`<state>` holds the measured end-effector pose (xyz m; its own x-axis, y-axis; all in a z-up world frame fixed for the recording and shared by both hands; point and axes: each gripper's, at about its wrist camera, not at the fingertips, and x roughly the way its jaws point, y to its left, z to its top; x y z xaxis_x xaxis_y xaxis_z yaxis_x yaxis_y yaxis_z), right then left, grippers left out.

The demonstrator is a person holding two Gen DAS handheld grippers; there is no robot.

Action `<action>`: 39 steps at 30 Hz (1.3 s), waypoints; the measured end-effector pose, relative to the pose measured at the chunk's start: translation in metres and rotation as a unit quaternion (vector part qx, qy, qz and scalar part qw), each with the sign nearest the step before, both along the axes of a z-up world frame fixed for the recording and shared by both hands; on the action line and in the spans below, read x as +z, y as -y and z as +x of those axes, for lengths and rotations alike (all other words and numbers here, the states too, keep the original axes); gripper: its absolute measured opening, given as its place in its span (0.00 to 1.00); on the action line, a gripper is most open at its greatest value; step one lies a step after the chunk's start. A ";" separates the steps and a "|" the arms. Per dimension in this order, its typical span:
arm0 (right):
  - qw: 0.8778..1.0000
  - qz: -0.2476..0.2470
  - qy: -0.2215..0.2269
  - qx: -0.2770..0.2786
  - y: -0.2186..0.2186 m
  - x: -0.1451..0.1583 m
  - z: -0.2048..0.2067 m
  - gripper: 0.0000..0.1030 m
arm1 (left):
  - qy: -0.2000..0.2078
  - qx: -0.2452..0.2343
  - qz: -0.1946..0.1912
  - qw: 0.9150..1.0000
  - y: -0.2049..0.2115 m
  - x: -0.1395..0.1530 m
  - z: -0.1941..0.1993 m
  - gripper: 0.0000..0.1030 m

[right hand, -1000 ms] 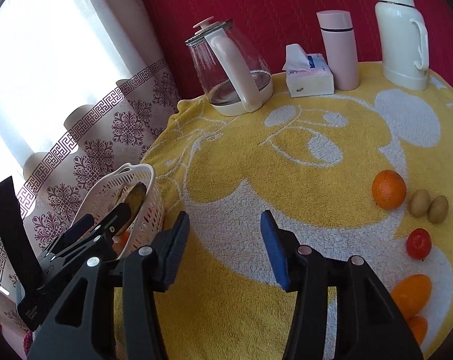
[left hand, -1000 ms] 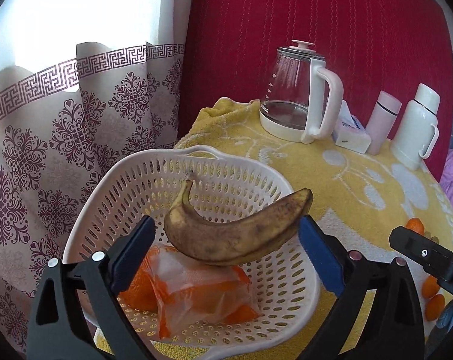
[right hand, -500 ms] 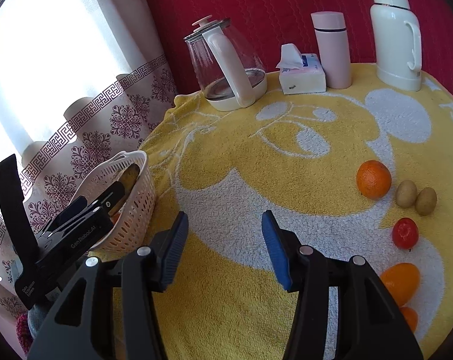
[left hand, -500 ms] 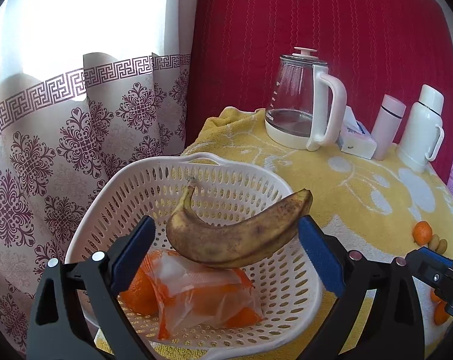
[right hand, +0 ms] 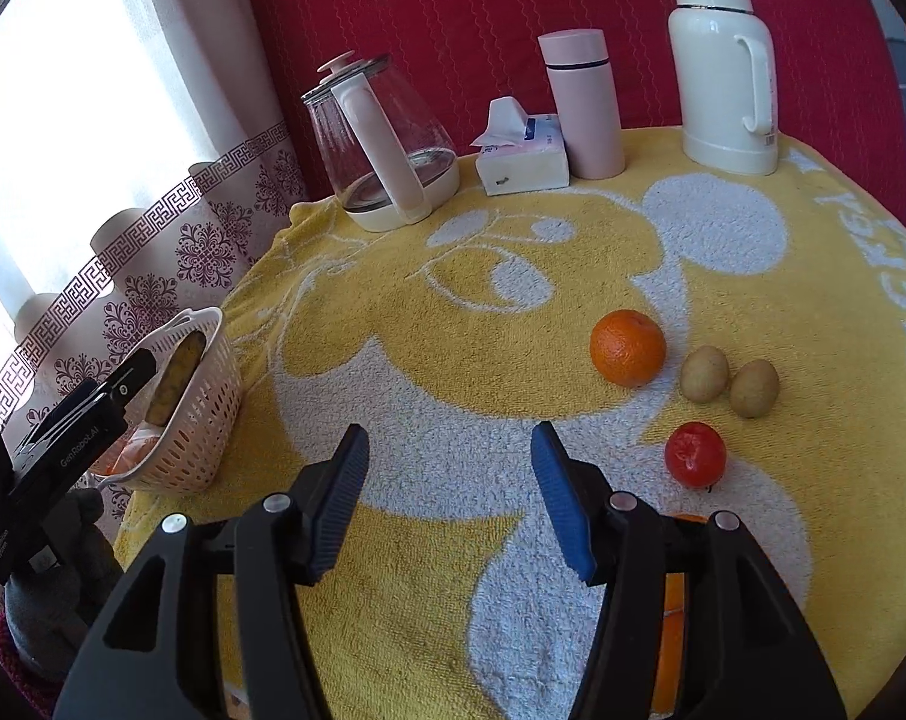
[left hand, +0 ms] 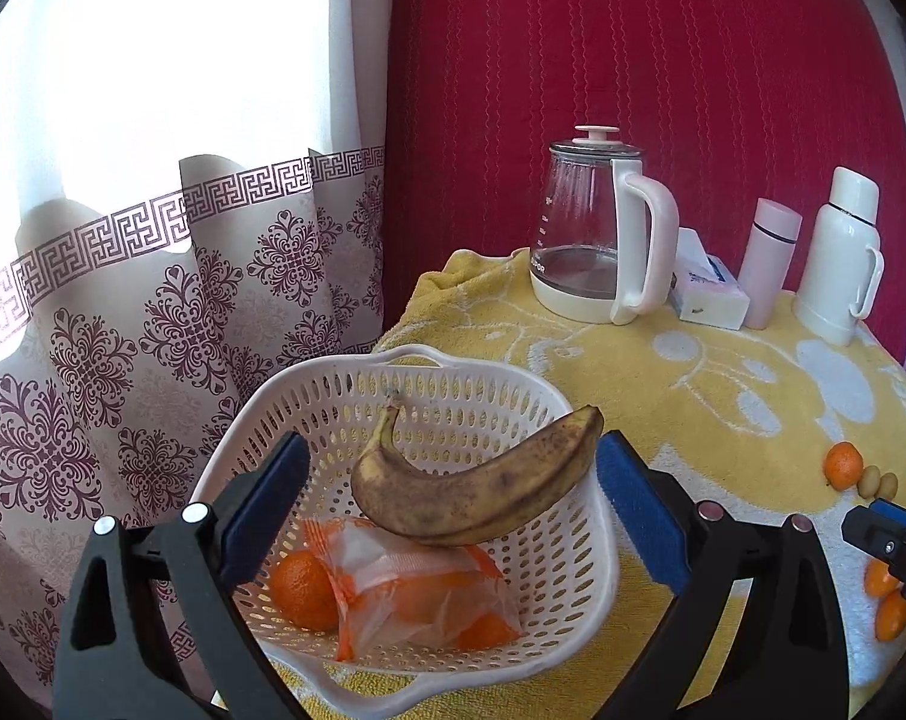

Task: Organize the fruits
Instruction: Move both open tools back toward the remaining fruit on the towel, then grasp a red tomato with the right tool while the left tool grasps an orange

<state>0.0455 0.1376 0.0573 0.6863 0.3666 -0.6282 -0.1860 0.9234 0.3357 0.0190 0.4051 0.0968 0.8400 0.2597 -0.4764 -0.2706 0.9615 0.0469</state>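
A spotted brown banana [left hand: 471, 492] lies across the white perforated basket [left hand: 579, 576], on a bag of oranges [left hand: 417, 588] beside a loose orange [left hand: 303, 588]. My left gripper [left hand: 453, 504] hangs open just before the basket, its blue pads either side of the banana without touching it. My right gripper [right hand: 450, 480] is open over the yellow towel with nothing between its pads. To its right lie an orange [right hand: 627, 348], two brownish kiwis [right hand: 704, 373], a red tomato [right hand: 695, 454] and an orange fruit [right hand: 672, 618] partly hidden behind the right finger.
A glass kettle [right hand: 387, 138], a tissue pack [right hand: 522, 156], a pink flask [right hand: 582, 102] and a white thermos [right hand: 723, 60] line the table's far edge. The basket [right hand: 195, 414] stands at the table's left edge by a patterned curtain [left hand: 153, 312].
My left gripper has drawn back a little from the basket, still open; the banana stays in the basket. My right gripper has moved forward, toward the loose fruit.
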 end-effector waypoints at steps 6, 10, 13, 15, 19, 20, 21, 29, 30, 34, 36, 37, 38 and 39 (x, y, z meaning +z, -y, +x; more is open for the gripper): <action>0.999 0.004 -0.008 -0.037 0.038 -0.005 0.003 0.56 | 0.002 -0.027 0.019 0.999 0.022 0.004 -0.005 0.95; 0.997 0.029 -0.029 -0.061 0.065 -0.011 0.010 0.56 | 0.001 -0.051 0.032 0.998 0.039 0.005 -0.008 0.95; 0.995 0.041 -0.051 -0.071 0.080 -0.016 0.019 0.56 | 0.000 -0.072 0.039 0.997 0.053 0.005 -0.011 0.95; 0.993 0.054 -0.066 -0.083 0.090 -0.020 0.023 0.56 | -0.002 -0.090 0.043 0.995 0.063 0.004 -0.013 0.95; 0.991 0.056 -0.081 -0.092 0.100 -0.027 0.029 0.56 | -0.007 -0.125 0.053 0.991 0.083 0.000 -0.015 0.95; 0.991 0.052 -0.084 -0.087 0.098 -0.028 0.030 0.56 | -0.009 -0.130 0.056 0.990 0.088 -0.001 -0.016 0.95; 0.992 0.048 -0.087 -0.082 0.096 -0.029 0.031 0.56 | -0.011 -0.135 0.059 0.989 0.092 -0.003 -0.016 0.95; 0.992 -0.039 -0.100 -0.059 0.072 -0.042 0.043 0.40 | -0.028 -0.147 0.059 0.987 0.101 -0.015 -0.012 0.95; 0.992 -0.054 -0.096 -0.059 0.070 -0.041 0.042 0.36 | -0.028 -0.147 0.059 0.987 0.101 -0.015 -0.012 0.95; 0.992 -0.073 -0.087 -0.061 0.069 -0.039 0.041 0.27 | -0.030 -0.146 0.052 0.987 0.099 -0.015 -0.011 0.95; 0.992 -0.069 -0.086 -0.063 0.073 -0.037 0.039 0.27 | -0.034 -0.148 0.047 0.987 0.099 -0.015 -0.010 0.95; 0.992 -0.067 -0.085 -0.064 0.075 -0.035 0.038 0.27 | -0.036 -0.149 0.044 0.987 0.100 -0.016 -0.009 0.95; 0.992 -0.064 -0.083 -0.064 0.078 -0.034 0.036 0.27 | -0.039 -0.150 0.040 0.987 0.101 -0.017 -0.009 0.95; 0.993 -0.062 -0.080 -0.065 0.081 -0.031 0.034 0.27 | -0.042 -0.152 0.037 0.987 0.102 -0.018 -0.008 0.95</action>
